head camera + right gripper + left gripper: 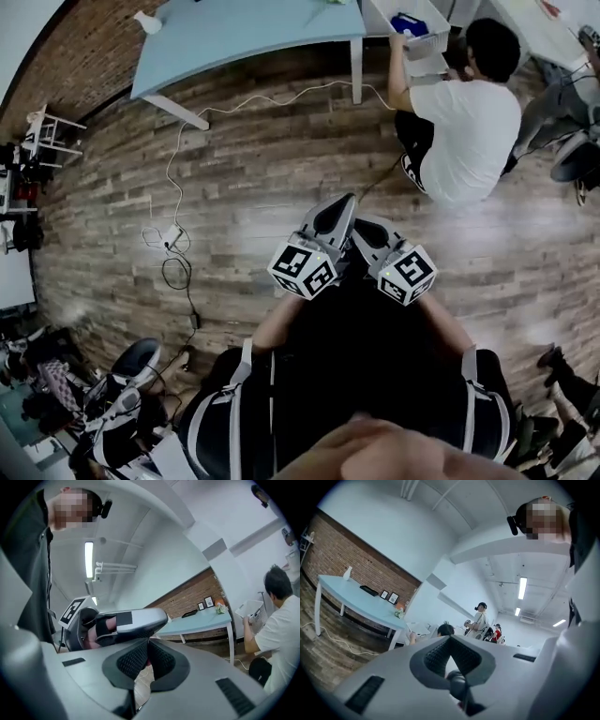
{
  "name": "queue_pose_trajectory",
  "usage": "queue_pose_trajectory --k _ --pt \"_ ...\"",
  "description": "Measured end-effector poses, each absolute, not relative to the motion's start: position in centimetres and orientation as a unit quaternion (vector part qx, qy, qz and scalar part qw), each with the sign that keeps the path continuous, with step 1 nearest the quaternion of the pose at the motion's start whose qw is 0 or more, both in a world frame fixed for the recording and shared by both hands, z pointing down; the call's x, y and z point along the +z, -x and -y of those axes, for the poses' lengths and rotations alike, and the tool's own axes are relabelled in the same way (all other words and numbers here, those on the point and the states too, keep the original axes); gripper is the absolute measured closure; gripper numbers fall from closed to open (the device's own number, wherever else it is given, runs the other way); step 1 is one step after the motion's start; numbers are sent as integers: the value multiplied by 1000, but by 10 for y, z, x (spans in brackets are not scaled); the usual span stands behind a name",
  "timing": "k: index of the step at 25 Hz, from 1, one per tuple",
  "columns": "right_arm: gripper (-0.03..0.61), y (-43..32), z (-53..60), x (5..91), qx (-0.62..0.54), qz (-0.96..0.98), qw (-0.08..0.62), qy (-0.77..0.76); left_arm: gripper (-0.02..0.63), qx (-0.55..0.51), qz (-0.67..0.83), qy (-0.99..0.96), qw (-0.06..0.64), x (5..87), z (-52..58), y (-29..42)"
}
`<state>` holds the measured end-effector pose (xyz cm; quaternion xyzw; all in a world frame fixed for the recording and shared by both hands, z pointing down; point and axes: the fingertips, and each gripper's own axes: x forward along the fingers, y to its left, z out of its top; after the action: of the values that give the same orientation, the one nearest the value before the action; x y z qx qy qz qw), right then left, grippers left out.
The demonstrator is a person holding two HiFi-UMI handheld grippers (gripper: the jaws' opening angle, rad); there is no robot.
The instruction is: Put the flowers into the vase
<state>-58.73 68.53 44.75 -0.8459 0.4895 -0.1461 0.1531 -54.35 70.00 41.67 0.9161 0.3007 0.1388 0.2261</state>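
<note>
I hold both grippers side by side in front of my body, above a wooden floor (253, 187). My left gripper (345, 202) (450, 638) is shut with nothing between its pads. My right gripper (367, 227) (147, 643) also looks shut and empty; the left one crosses just ahead of it. A light blue table (244, 28) (356, 599) (197, 620) stands well away by the brick wall. A small bunch of flowers (399, 613) (219, 608) sits near one end of it. A white bottle-shaped vessel (147, 21) (347, 573) stands at the other end.
A person in a white shirt (464, 103) (276, 620) crouches at white bins (417, 33) beside the table. A white cable (178, 187) and a power strip lie on the floor. An office chair (131, 366) is at lower left. More people (480, 618) stand further off.
</note>
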Motion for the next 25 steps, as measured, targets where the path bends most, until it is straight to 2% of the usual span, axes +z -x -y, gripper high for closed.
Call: queue_pose_trajectory --k 7,14,19,22,25 --pt "560 575 -703 442 -149 -434 133 879 569 119 -215 -936 252 409 -638 545" --pt "560 572 -702 470 -180 -407 145 884 569 118 -154 -955 225 428 -588 552" --pt "560 582 -709 453 -170 -375 176 894 569 124 -128 -955 236 422 -577 571" --pt "560 584 -711 449 -169 -358 170 902 569 121 -120 -958 230 420 -556 573" --pt "560 586 -716 453 -176 -335 169 910 568 121 -111 -953 255 425 -536 573"
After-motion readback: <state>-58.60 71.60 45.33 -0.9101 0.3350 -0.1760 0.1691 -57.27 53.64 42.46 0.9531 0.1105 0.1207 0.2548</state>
